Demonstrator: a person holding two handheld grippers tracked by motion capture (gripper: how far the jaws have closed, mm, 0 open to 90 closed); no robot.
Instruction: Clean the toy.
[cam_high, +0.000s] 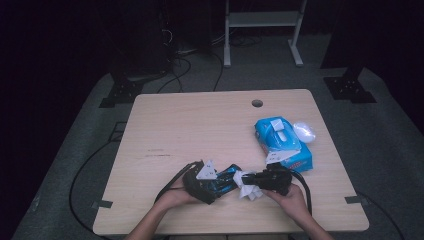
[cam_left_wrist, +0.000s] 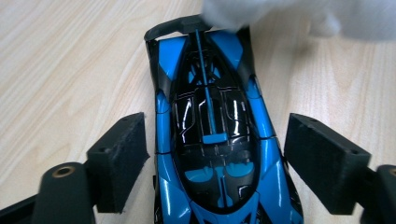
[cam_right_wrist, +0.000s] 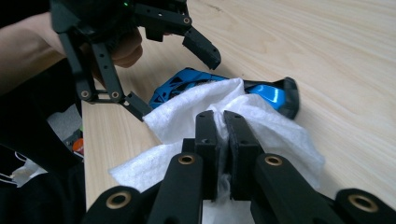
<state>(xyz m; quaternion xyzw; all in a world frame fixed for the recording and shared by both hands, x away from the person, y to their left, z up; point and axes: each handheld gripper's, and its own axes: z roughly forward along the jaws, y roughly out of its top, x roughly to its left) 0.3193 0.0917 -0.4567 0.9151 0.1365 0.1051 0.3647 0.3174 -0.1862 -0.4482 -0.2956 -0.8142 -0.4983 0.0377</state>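
The blue toy car (cam_left_wrist: 215, 140) lies near the table's (cam_high: 200, 125) front edge, left of the wipes pack (cam_high: 283, 144). The left gripper (cam_left_wrist: 215, 161) straddles it, jaws wide, pads clear of its flanks. The car looks hard, glossy and probably slippery, best gripped across its sides. The right gripper (cam_right_wrist: 223, 123) pinches a soft, limp white wipe (cam_right_wrist: 187, 109) draped on the car's end.

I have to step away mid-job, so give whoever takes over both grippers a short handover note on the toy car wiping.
Left gripper: open, pads clear of the blue toy car, which lies on the table between them.
Right gripper: shut on a white wipe, which lies against one end of the car.
Wipe pack: far right of the table.
Done: wipe pulled and brought to the car.
Left: probably steady the car again and wipe the rest of the body.
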